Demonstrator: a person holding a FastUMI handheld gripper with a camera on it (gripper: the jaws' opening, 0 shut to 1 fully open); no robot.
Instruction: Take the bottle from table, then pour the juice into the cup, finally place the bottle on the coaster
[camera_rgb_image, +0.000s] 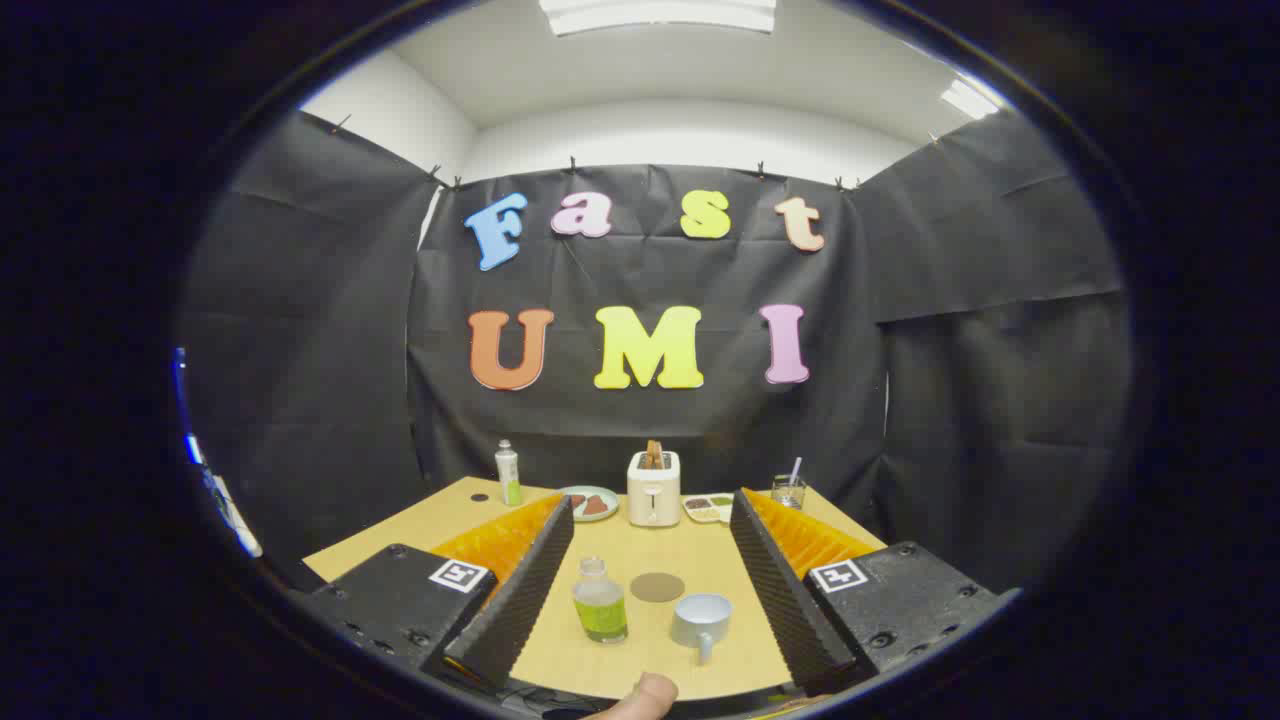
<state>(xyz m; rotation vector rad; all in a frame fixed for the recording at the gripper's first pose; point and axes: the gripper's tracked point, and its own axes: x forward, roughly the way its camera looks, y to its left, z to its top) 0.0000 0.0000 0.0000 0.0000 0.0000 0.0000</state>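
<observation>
We look out along the tongs (650, 560), fingers spread wide apart and holding nothing; the table (700, 560) shows bare between them.

Between the fingers, nearer the left one, we see the bottle (600, 602) standing upright on the table, clear with a green label and greenish juice low in it. It touches neither finger. Just right of it stands the cup (701, 620), pale, its handle turned toward us, apart from the bottle. Just behind the gap between bottle and cup lies the coaster (657, 587), a flat brown disc with nothing on it.

A fingertip (643, 697) of the person shows at the near table edge.

Beyond the tongs, along the far table edge, we note: a tall slim green-and-white bottle (508, 473), a plate (589, 503) with reddish pieces, a white toaster (653, 488) with what may be toast sticking up, though it is too small to be sure, a divided tray (709, 507), and a glass (788, 490) with a straw.
</observation>
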